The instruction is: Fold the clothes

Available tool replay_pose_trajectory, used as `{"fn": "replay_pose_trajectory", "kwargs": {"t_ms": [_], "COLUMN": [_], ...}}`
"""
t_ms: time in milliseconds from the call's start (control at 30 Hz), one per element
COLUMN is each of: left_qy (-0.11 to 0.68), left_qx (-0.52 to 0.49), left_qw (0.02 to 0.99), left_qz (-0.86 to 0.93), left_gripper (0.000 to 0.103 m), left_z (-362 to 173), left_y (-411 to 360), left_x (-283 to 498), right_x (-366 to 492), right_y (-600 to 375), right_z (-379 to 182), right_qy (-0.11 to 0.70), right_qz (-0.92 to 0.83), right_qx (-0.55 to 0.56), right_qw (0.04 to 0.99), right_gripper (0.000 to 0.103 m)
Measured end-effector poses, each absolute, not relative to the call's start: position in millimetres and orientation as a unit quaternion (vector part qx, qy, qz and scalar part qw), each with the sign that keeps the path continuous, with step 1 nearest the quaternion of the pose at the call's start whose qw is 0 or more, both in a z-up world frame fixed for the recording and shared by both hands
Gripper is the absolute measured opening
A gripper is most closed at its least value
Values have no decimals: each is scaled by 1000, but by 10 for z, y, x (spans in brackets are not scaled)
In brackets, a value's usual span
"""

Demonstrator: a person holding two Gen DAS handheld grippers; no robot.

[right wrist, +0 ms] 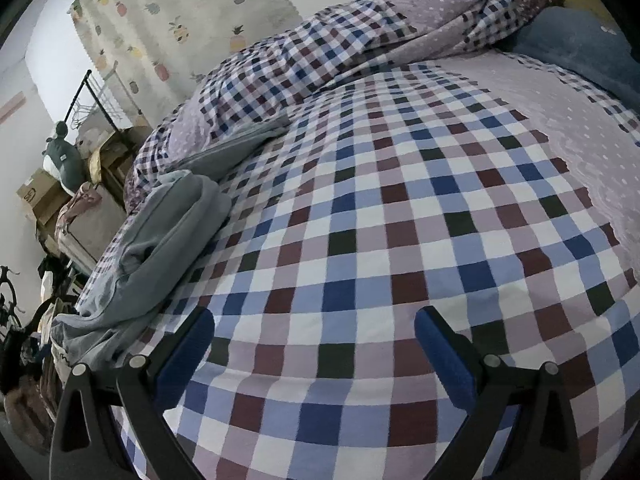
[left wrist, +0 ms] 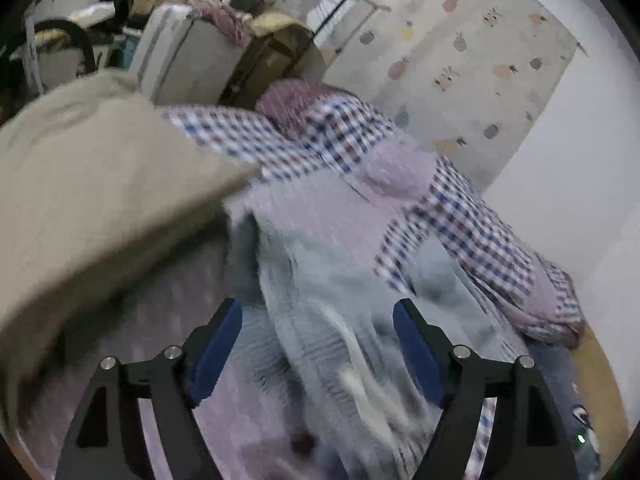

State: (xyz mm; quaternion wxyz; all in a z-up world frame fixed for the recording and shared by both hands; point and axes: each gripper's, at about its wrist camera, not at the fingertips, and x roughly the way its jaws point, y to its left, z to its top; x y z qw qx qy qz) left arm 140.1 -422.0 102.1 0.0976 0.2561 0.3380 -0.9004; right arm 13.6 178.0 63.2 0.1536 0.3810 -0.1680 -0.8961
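Left wrist view, blur: motion-smeared throughout; weave and edges of the pale blue-grey garment [left wrist: 320, 320] between the fingers not resolvable.
Beige cloth [left wrist: 100, 200]: cut off by the left edge; blurred, type of item cannot tell.
Left gripper [left wrist: 318, 344]: finger bases cut off at the bottom edge; contact with the garment cannot tell.
Grey-blue garment [right wrist: 160, 248]: lower end runs behind the right gripper's [right wrist: 316, 352] finger; shape unclear.
Blue pillow [right wrist: 580, 44]: cropped by the lens rim.
Clutter beside the bed [right wrist: 52, 200]: small and dim, items mostly unidentifiable.
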Motion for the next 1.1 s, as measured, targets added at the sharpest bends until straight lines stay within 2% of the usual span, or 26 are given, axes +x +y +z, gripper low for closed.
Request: {"fn": "replay_pose_trajectory", "kwargs": {"t_ms": [233, 400, 467, 500, 567, 667, 700, 800, 1100], "left_qy": [347, 401, 396, 384, 354, 310, 306, 329, 369], "left_qx": [312, 332, 339, 338, 330, 337, 342, 338, 255], "left_qw": [56, 42, 47, 51, 53, 54, 53, 40, -6], "left_qz": [-883, -853, -852, -858, -873, -887, -887, -881, -894], "left_gripper": [82, 82, 81, 77, 53, 38, 26, 12, 5], "left_z": [879, 638, 559, 558, 595, 609, 595, 605, 1285], "left_y": [-3627, -3365, -3281, -3246, -3152, -3003, -2981, -3042, -3316], "left_x": [1615, 1634, 1562, 1526, 1456, 1367, 1347, 1368, 1832], "right_x": [162, 183, 193, 198, 208, 218, 218, 214, 214], "right_y": [1733, 1734, 1741, 1744, 1750, 1762, 1766, 1783, 1738], "right_z": [713, 748, 761, 768, 780, 795, 797, 804, 841], "right_qy": [-169, -173, -175, -176, -179, -180, -181, -184, -182], "right_qz": [-898, -898, -898, -898, -898, -897, -897, -896, -895], "right_qx": [371, 368, 366, 366, 364, 363, 363, 364, 362], "right_qw": [164, 168, 169, 170, 171, 174, 174, 174, 187], "right_gripper": [103, 103, 103, 103, 103, 103, 103, 103, 103]}}
